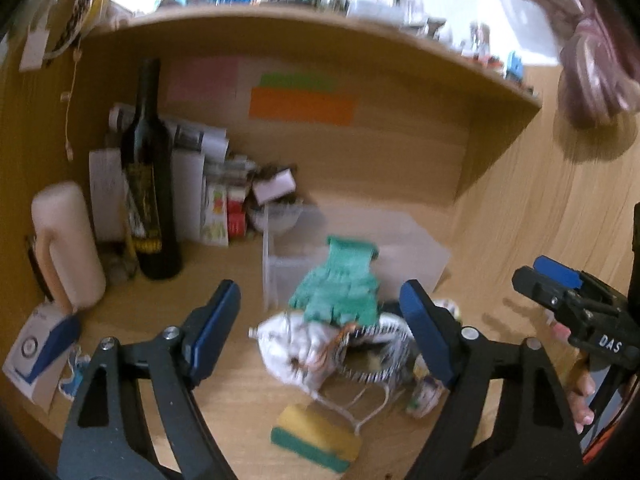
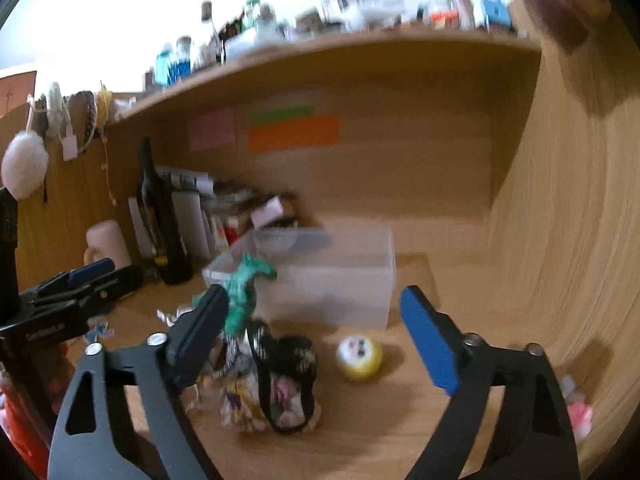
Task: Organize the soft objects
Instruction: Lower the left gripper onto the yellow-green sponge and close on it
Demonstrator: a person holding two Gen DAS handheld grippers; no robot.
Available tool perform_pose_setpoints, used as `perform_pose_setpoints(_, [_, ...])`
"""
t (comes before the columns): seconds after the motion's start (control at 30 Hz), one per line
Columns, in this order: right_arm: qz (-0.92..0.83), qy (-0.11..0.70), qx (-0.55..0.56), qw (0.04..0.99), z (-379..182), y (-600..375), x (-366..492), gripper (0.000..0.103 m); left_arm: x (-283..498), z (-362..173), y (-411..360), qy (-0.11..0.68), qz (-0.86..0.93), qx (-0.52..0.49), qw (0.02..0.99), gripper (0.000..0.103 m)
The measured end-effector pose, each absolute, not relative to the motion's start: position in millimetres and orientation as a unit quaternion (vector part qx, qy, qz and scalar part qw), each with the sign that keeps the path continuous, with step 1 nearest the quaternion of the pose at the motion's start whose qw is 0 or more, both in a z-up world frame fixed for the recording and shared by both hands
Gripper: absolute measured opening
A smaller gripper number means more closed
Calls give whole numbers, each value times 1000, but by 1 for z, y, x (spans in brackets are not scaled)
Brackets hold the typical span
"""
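right now both claws hang over the wooden bench (image 1: 224, 360), each spread wide with nothing between its blue pads. the left claw (image 1: 320, 328) points at a small heap of soft things in the middle of the bench. a green knit glove (image 1: 340, 292) lies on top of the heap, its cuff leaning against the front of a clear plastic box (image 1: 408, 248) that stands just behind. under the glove sits a crumpled white cloth (image 1: 296, 352), touching a black-and-white striped band (image 1: 384, 356) on its right. a yellow sponge with a green underside (image 1: 316, 436) lies on the bench just in front of the heap, apart from the cloth, with thin white strings running beside it.

the right claw (image 2: 312, 336) faces the same heap from the other side. in its view the glove (image 2: 244, 296) drapes against the box's (image 2: 340, 280) near corner, and a patterned bundle wrapped in a black strap (image 2: 276, 392) sits between the pads, lower down. a small yellow ball with a white face (image 2: 359, 356) rests on the bench to the right of the bundle, near the box but not touching it.

a dark wine bottle (image 1: 150, 176) stands upright at the back left, beside a cream-coloured bottle (image 1: 66, 244) and a row of papers. pink, green and orange notes (image 1: 302, 100) are stuck on the back panel under a shelf crowded with blurred items.
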State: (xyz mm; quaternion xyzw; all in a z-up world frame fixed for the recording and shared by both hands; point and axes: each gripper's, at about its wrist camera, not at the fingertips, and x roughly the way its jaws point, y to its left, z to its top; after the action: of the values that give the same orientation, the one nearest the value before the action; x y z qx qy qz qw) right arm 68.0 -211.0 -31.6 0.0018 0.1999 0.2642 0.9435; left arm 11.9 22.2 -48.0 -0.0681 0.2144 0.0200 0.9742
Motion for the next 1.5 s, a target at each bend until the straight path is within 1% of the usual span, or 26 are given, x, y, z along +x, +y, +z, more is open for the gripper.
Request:
perform_pose_setpoints(0.03, [268, 212, 2, 940, -37, -210, 70, 76, 12, -53, 21, 224, 22, -66, 972, 83])
perform_pose_setpoints(0.1, [271, 231, 0, 934, -47, -208, 73, 67, 12, -65, 18, 242, 28, -59, 968, 83])
perform_pose_setpoints(0.17, [274, 245, -3, 930, -56, -206, 74, 64, 12, -76, 17, 260, 32, -54, 964, 83])
perform_pose_setpoints(0.37, [288, 275, -8, 917, -74, -199, 77, 63, 14, -111, 21, 324, 25, -73, 943, 83])
perform_pose_setpoints(0.4, [291, 279, -10, 915, -76, -197, 78, 63, 14, -115, 20, 330, 24, -76, 941, 86])
perform_pose_setpoints(0.43, [293, 283, -10, 913, -78, -195, 78, 63, 14, -119, 19, 334, 24, -76, 939, 91])
perform_pose_setpoints(0.5, [298, 289, -11, 910, -82, -192, 80, 63, 14, -125, 14, 340, 22, -74, 937, 94])
perform_pose_setpoints(0.63, [302, 293, -12, 907, -84, -187, 83, 63, 13, -134, 8, 345, 29, -60, 936, 94])
perform_pose_setpoints(0.67, [303, 295, -12, 906, -84, -186, 84, 63, 14, -138, 9, 350, 28, -62, 934, 93])
perform_pose_setpoints(0.7, [304, 296, -11, 905, -84, -185, 86, 63, 16, -141, 10, 355, 26, -66, 932, 88])
perform_pose_setpoints(0.73, [308, 298, -8, 903, -84, -184, 88, 63, 18, -143, 12, 360, 22, -71, 930, 80])
perform_pose_setpoints(0.8, [311, 301, -5, 901, -84, -181, 92, 63, 19, -144, 11, 358, 20, -69, 931, 75])
perform_pose_setpoints(0.83, [312, 303, -3, 901, -84, -180, 95, 63, 19, -144, 10, 357, 17, -67, 931, 66])
perform_pose_setpoints(0.93, [308, 309, -5, 900, -87, -173, 103, 59, 21, -143, 11, 355, 12, -66, 932, 63])
perform_pose_setpoints(1.0, [306, 318, -8, 898, -90, -169, 108, 46, 23, -140, 16, 350, 17, -66, 934, 62])
perform_pose_setpoints(1.07, [308, 330, -14, 892, -95, -165, 113, 41, 23, -134, 20, 339, 21, -68, 938, 62])
perform_pose_setpoints(1.1, [308, 330, -15, 892, -96, -164, 114, 35, 22, -130, 22, 332, 23, -69, 940, 62])
perform_pose_setpoints(1.27, [317, 324, -1, 891, -93, -169, 115, 19, 25, -106, 29, 294, 34, -64, 953, 62])
perform_pose_setpoints(1.5, [303, 284, -5, 910, -73, -177, 112, 17, 44, -77, 37, 251, 30, -69, 965, 62])
